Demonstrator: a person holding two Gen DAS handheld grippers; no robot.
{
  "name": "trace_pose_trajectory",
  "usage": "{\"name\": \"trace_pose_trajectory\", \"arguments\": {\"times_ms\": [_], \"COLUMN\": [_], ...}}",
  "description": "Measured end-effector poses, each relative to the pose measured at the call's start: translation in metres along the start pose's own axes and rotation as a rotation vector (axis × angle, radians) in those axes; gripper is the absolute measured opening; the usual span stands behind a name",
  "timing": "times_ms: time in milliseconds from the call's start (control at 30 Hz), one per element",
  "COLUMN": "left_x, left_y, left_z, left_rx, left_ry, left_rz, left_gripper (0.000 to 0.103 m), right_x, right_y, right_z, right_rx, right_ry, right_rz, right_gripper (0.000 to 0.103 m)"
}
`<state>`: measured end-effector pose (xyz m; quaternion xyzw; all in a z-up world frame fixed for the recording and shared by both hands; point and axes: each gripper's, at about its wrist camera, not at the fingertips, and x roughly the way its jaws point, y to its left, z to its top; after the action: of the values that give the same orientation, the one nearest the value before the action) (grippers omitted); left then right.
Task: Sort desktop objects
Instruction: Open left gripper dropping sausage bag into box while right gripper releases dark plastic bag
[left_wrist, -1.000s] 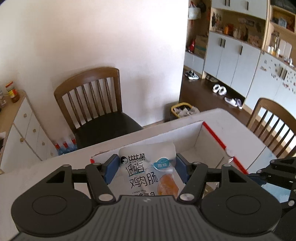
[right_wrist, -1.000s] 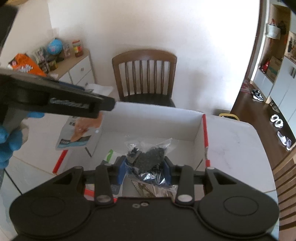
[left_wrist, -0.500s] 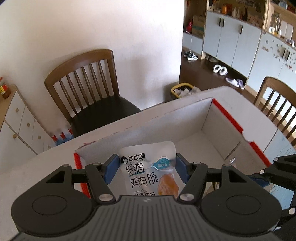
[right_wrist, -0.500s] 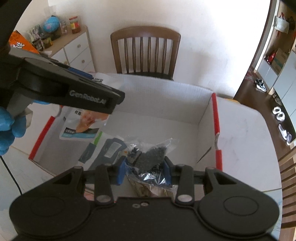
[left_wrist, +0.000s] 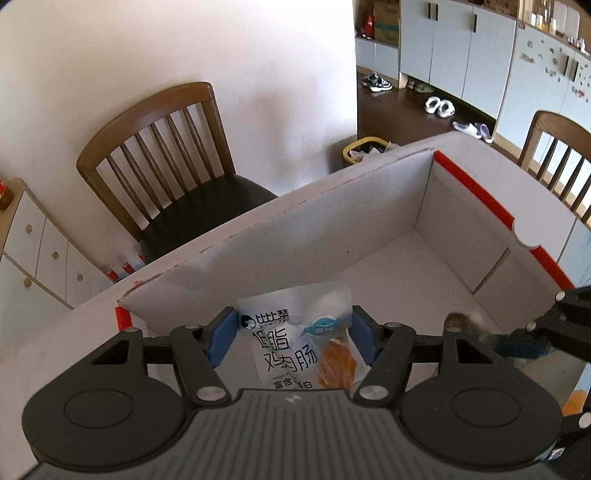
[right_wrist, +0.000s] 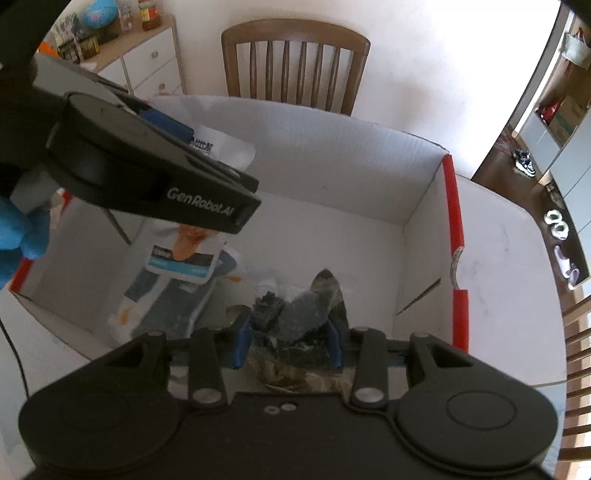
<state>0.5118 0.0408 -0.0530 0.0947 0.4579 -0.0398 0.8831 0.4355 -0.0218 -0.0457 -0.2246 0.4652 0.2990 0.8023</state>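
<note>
The left gripper (left_wrist: 291, 338) pinches a white printed snack pouch (left_wrist: 295, 339) between blue fingers (left_wrist: 221, 339); the right gripper (right_wrist: 290, 341) pinches a clear bag of dark bits (right_wrist: 295, 321), both above the white red-edged cardboard box (left_wrist: 424, 199).

I see a white snack pouch (left_wrist: 295, 343) with black lettering and a clear bag of dark bits (right_wrist: 295, 321) hanging above my red-edged white cardboard box (left_wrist: 476, 192), where another printed packet (right_wrist: 166, 295) lies flat.
</note>
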Motion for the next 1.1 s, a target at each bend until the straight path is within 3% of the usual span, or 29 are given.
{"name": "trace_pose_trajectory", "arguments": {"times_ms": [467,533,700,933,1100], "left_x": [0.017,0.022,0.030,0.036,0.029], "left_y": [-0.006,-0.006,-0.002,0.004,0.009], "left_z": [0.000,0.001,0.002,0.004,0.006], "left_rx": [0.021,0.025,0.011,-0.027,-0.063], "left_ry": [0.037,0.056,0.086,0.107,0.090], "left_rz": [0.006,0.008,0.007,0.009,-0.006], "left_gripper": [0.066,0.066,0.067,0.082,0.082], "right_x": [0.009,0.007,0.001,-0.008,-0.015], "right_y": [-0.008,-0.010,-0.015,-0.019,-0.020], "right_z": [0.010,0.012,0.010,0.009,0.005], "right_rx": [0.010,0.013,0.014,0.024,0.027], "right_ry": [0.016,0.011,-0.027,-0.040,-0.053], "right_rz": [-0.017,-0.012,0.001,0.014,0.016], "right_gripper": [0.045,0.049,0.073,0.075,0.075]}}
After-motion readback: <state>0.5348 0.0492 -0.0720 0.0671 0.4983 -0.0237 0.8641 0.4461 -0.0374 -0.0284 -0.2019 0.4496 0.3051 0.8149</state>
